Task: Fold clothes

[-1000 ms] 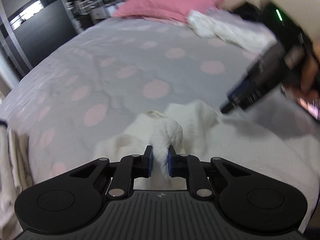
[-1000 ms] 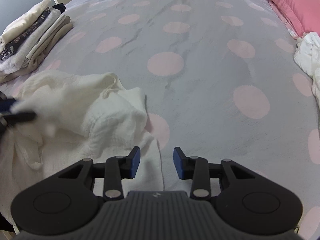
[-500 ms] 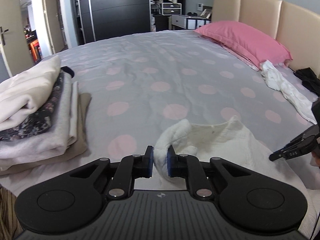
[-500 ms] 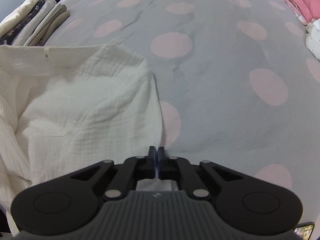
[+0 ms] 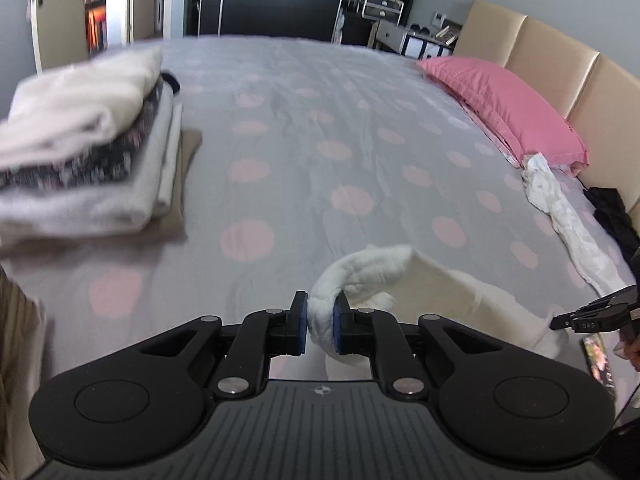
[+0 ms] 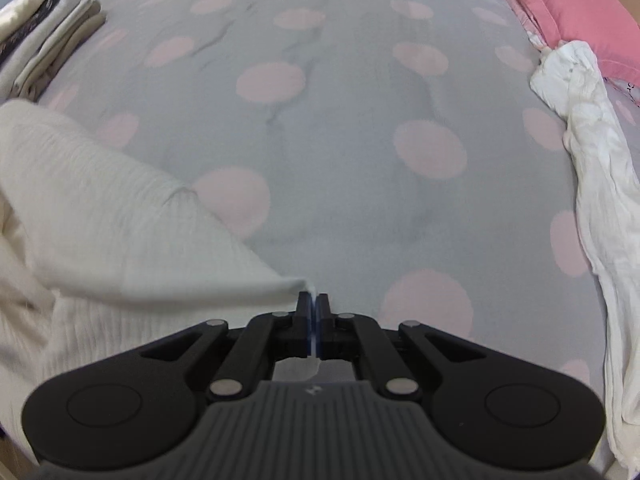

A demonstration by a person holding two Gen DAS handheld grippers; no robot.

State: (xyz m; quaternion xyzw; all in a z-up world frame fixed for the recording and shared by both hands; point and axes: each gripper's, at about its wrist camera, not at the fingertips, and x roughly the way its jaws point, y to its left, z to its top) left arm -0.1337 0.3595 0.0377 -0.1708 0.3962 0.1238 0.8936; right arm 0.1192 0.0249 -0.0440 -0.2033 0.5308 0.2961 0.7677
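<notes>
A cream-white textured garment (image 5: 432, 284) hangs stretched between both grippers above the near edge of the bed. My left gripper (image 5: 321, 328) is shut on a bunched corner of it. My right gripper (image 6: 313, 312) is shut on a thin edge of the same garment (image 6: 108, 216), which spreads away to the left. The right gripper's tip also shows in the left wrist view (image 5: 588, 316) at the far right. The lower part of the garment is hidden below both grippers.
The bed has a grey cover with pink dots (image 5: 340, 152). A stack of folded clothes (image 5: 88, 148) lies at its left; it also shows in the right wrist view (image 6: 44, 44). A crumpled white garment (image 6: 596, 184) and a pink pillow (image 5: 504, 108) lie at the right, by the headboard.
Over the last second the right gripper shut on the garment's edge. Both grippers have lifted and pulled the garment taut, and the views have swung up across the bed.
</notes>
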